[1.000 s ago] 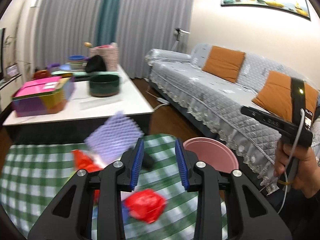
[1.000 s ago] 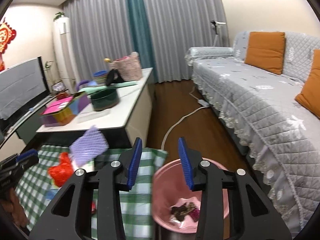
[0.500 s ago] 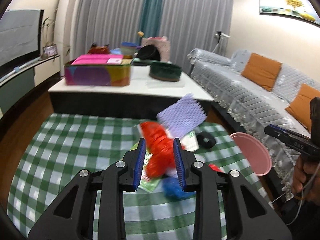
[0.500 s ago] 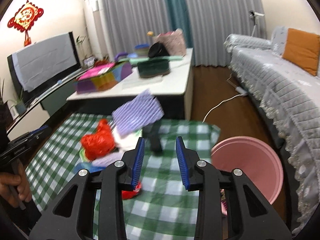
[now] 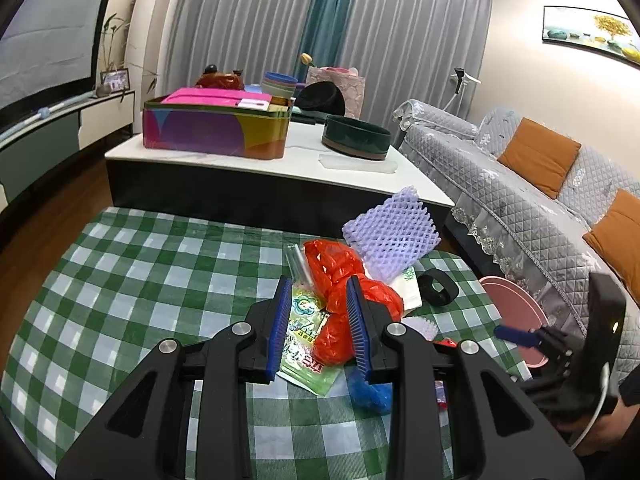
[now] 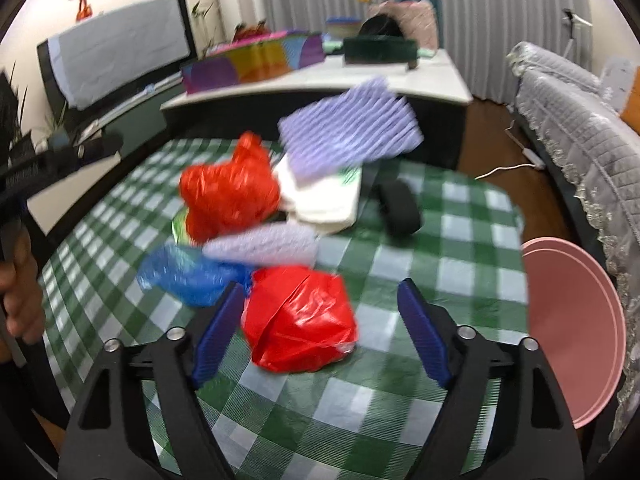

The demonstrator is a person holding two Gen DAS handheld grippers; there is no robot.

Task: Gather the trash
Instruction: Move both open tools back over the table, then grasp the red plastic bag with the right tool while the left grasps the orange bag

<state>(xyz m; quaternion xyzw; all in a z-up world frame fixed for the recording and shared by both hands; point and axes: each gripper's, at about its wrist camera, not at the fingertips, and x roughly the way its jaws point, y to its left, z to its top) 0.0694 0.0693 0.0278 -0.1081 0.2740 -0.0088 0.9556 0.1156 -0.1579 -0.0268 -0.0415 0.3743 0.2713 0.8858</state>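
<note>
A pile of trash lies on the green checked tablecloth point(image 5: 132, 280): a red plastic bag point(image 5: 340, 280), a green wrapper point(image 5: 306, 344), purple foam netting point(image 5: 394, 232), a blue bag point(image 5: 370, 392) and a black tape roll point(image 5: 438, 290). My left gripper point(image 5: 320, 328) is open and hovers over the green wrapper and red bag. My right gripper point(image 6: 320, 336) is wide open around a second crumpled red bag point(image 6: 298, 318), its pads apart from it. The pink bin point(image 6: 572, 320) stands at the right edge of the cloth; it also shows in the left wrist view point(image 5: 516, 316).
A white low table point(image 5: 280, 160) behind the cloth carries a colourful box point(image 5: 216, 128), a dark green bowl point(image 5: 356, 142) and other items. A grey sofa point(image 5: 540, 200) with orange cushions runs along the right. A TV stand is on the left.
Both grippers have come down and closer over the trash pile. My right gripper has opened wide and swung from the bin to the near red bag. My left gripper has turned left.
</note>
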